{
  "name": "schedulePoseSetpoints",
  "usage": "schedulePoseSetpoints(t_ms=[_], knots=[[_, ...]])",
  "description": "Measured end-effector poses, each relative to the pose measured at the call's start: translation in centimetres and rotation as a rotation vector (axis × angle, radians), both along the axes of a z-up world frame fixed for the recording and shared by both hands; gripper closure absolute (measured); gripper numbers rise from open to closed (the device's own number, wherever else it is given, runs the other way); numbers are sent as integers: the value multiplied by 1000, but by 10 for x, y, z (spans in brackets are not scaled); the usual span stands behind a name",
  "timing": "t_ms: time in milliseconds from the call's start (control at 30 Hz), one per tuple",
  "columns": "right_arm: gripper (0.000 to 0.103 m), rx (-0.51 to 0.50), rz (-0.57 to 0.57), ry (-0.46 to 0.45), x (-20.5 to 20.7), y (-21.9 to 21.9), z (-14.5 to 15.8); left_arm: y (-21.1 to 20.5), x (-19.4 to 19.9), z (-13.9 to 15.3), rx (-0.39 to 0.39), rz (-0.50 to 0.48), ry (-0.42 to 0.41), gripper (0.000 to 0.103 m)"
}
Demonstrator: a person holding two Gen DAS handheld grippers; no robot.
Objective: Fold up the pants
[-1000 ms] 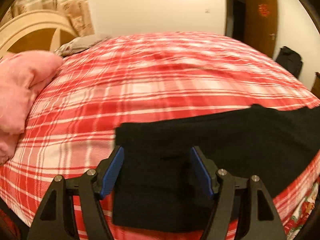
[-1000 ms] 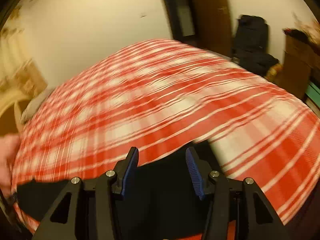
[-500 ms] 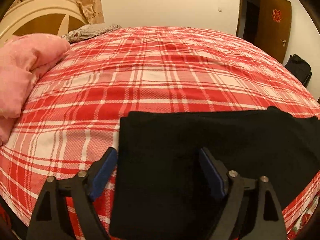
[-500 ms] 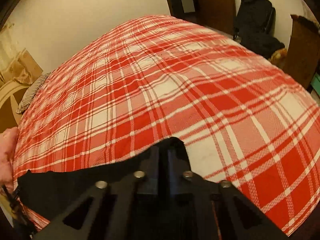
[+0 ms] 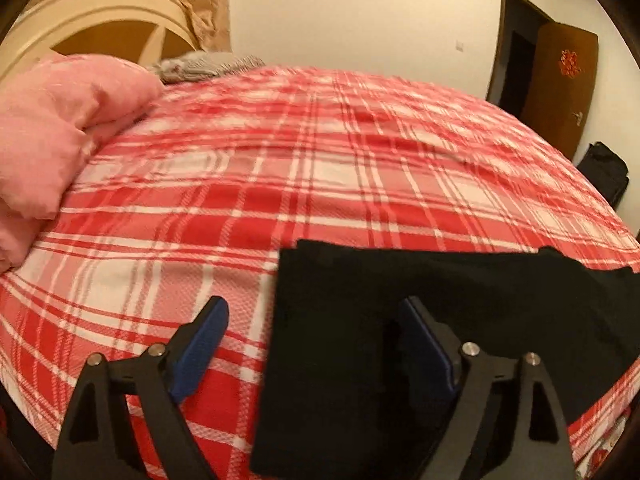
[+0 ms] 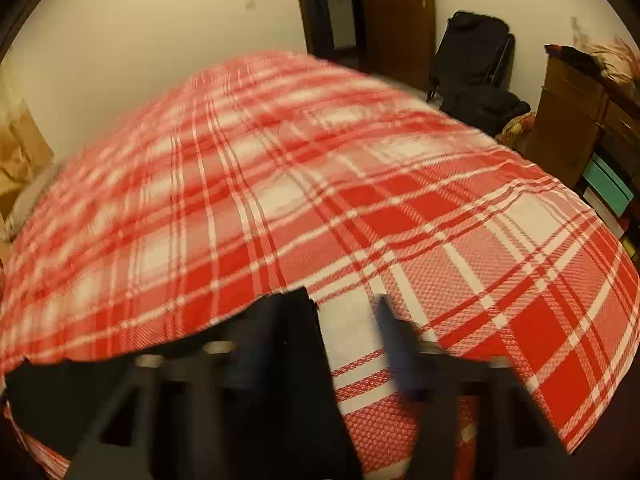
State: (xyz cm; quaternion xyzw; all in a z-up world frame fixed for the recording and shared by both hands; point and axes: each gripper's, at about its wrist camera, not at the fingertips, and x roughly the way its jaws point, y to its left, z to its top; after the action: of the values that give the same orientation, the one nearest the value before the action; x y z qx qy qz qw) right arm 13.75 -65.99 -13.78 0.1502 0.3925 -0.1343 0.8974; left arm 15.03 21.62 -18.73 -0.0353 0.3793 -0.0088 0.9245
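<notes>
The black pants (image 5: pixel 400 320) lie folded flat on the red plaid bed (image 5: pixel 320 160), stretching to the right. My left gripper (image 5: pixel 316 344) is open; its left finger is over the bedspread and its right finger over the pants' left end. In the right wrist view the pants (image 6: pixel 256 360) lie at the lower left with their right end between my fingers. My right gripper (image 6: pixel 320 344) is open and blurred, holding nothing.
A pink quilt (image 5: pixel 52 132) and a cream headboard (image 5: pixel 92 20) are at the left. A brown door (image 5: pixel 560 80) and black bags (image 6: pixel 476 76) stand past the bed. A wooden cabinet (image 6: pixel 572 116) stands at the right.
My right gripper was shut on the pants' end half a second ago and has opened. My left gripper has shifted left, so the pants' edge now lies between its fingers.
</notes>
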Motion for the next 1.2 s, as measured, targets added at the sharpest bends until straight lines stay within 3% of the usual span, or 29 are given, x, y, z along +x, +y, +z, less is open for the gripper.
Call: schedulePoseSetpoints(t_ms=[133, 267, 433, 500, 567, 633, 733, 800, 933, 1033, 1100, 1200], knots=[[41, 12, 16, -58, -6, 14, 6, -2, 12, -5, -62, -42, 37, 13], [41, -43, 78, -93, -6, 44, 9, -5, 22, -10, -84, -52, 63, 17], [41, -63, 104, -151, -10, 66, 14, -5, 23, -5, -84, -80, 76, 53], [41, -51, 85, -181, -12, 68, 17, -4, 20, -3, -101, -109, 77, 76], [41, -34, 65, -200, -14, 65, 20, -10, 17, 0, -70, -120, 68, 80], [41, -26, 67, -203, -15, 65, 23, -10, 15, 6, -54, -88, 60, 81], [41, -37, 101, -212, -19, 70, 27, 7, 16, 15, -114, -51, 50, 81], [41, -41, 123, -209, -22, 73, 25, 14, 18, 11, -64, -26, 63, 80], [41, -32, 115, -171, -24, 72, 14, 28, 20, -1, -117, -26, 100, 80], [41, 3, 72, -152, -28, 60, 6, 15, 19, -2, -17, -34, 92, 64], [41, 34, 54, -149, -31, 51, 4, 17, 17, 3, -3, -1, 86, 49], [41, 49, 15, -142, -39, 36, 5, 22, 10, 16, 2, 45, 44, 40]])
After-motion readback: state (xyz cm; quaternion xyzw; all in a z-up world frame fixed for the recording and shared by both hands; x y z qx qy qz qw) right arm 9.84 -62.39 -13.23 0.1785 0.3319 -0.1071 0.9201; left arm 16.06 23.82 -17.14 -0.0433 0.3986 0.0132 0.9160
